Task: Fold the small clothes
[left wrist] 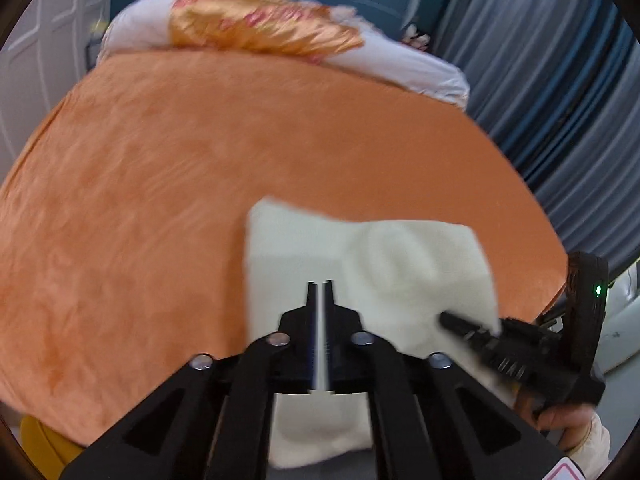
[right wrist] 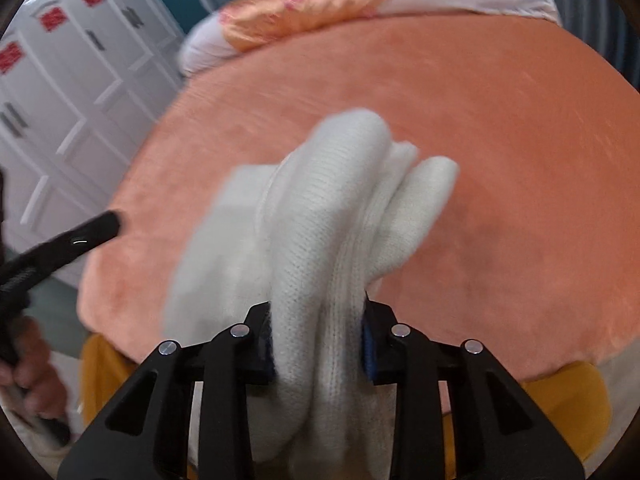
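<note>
A small white knit garment (left wrist: 372, 264) hangs bunched over the near edge of the orange bed cover (left wrist: 200, 160). My right gripper (right wrist: 320, 344) is shut on a thick fold of the white knit garment (right wrist: 328, 216) and holds it above the cover. In the left wrist view the right gripper (left wrist: 452, 320) reaches in from the right and grips the cloth's right edge. My left gripper (left wrist: 321, 285) is shut, its fingers nearly touching, in front of the cloth; no cloth shows between them. In the right wrist view one left finger (right wrist: 100, 226) pokes in at the left, apart from the cloth.
A white pillow with a gold satin cloth (left wrist: 256, 24) lies at the bed's far end. Grey-blue curtains (left wrist: 560, 100) hang on the right, white cabinet doors (right wrist: 60, 92) stand on the left. A yellow bed skirt (right wrist: 568, 396) shows below the cover's near edge.
</note>
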Motion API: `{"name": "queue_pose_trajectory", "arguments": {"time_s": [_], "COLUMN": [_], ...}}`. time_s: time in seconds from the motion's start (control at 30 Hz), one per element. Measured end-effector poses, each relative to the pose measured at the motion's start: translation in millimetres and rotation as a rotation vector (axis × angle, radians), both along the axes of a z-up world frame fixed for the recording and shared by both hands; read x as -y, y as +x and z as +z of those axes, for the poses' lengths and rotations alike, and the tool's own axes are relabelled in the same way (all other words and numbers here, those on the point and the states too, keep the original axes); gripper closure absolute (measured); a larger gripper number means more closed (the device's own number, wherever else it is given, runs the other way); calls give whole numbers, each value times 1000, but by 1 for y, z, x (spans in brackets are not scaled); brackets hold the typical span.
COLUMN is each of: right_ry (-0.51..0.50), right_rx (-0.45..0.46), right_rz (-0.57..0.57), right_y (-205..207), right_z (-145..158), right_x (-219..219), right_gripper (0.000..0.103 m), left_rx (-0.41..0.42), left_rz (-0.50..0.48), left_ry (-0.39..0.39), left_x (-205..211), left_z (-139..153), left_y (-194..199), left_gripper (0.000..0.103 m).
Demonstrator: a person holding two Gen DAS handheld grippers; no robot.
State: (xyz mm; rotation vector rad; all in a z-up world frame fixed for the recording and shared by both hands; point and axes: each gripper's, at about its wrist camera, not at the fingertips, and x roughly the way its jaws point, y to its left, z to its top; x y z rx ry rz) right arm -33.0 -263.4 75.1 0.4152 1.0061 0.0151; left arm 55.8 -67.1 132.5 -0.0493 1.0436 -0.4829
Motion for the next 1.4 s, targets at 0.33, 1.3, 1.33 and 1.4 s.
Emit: {"name": "queue_pose_trajectory", "arguments": {"time_s": [0.33,1.3,1.33,1.4], "right_ry": [230,11,8,-34], "right_rx": [-117,179,182,188], "right_rz": [-80,114,149,224], "right_y": [-9,32,24,28], "right_z": [-69,23,24,29], "right_x": [61,-66,-74,-95], "right_gripper": [39,68,69,77], "left_rx": [-191,87,94,85], "left_rz": [-10,103,100,99], "left_ry": [-45,89,98,114], "left_x": [11,-107,-98,-81], "left_z": [-90,-26,-27,-29], "left_y": [6,14,12,10], "left_gripper": [16,34,34,34]}}
